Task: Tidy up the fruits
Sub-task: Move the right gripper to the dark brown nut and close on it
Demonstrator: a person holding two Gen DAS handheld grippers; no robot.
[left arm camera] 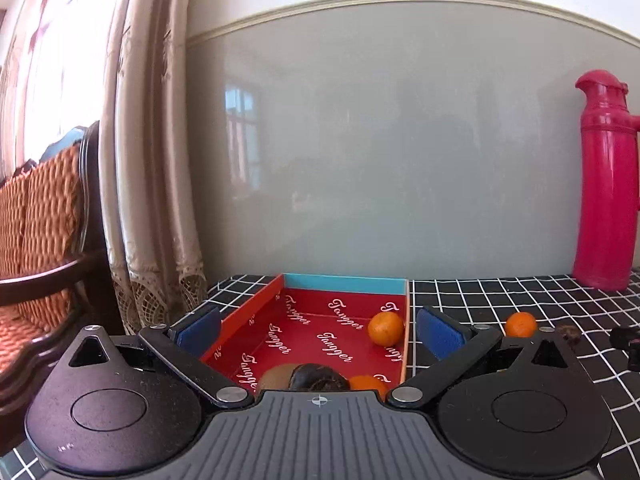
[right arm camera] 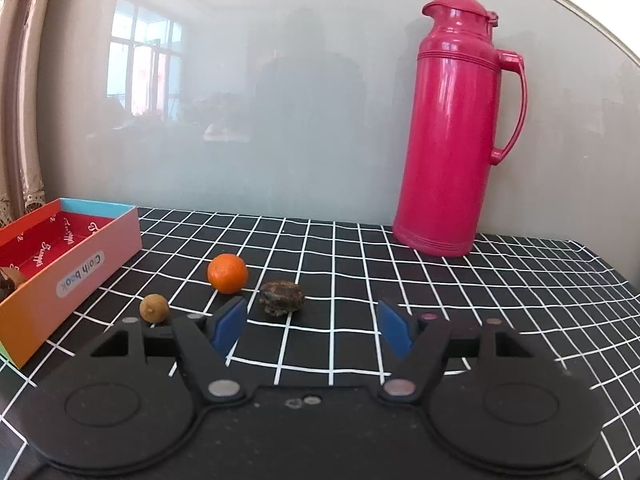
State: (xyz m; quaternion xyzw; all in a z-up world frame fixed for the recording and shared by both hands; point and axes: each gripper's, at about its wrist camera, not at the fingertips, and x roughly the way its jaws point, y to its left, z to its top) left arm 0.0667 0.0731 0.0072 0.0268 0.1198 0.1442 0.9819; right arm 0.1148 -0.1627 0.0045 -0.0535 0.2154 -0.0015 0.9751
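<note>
Above the red box (left arm camera: 308, 332), left claw (left arm camera: 318, 330), jaws spread.

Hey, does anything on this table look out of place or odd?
Three fruits sit loose on the checked cloth beside the box: an orange, a small tan fruit and a dark shrivelled one. Nothing looks spilled or tipped; the flask stands upright.

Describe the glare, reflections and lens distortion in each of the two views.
Left wrist view: the window at the left is blown out, the glossy wall panel mirrors a window faintly, and the fisheye bends its trim into an arc. Right wrist view: the panel reflects a bright window and a dim figure, the pink thermos carries soft highlights, and the checked tablecloth lines curve toward the edges.
</note>
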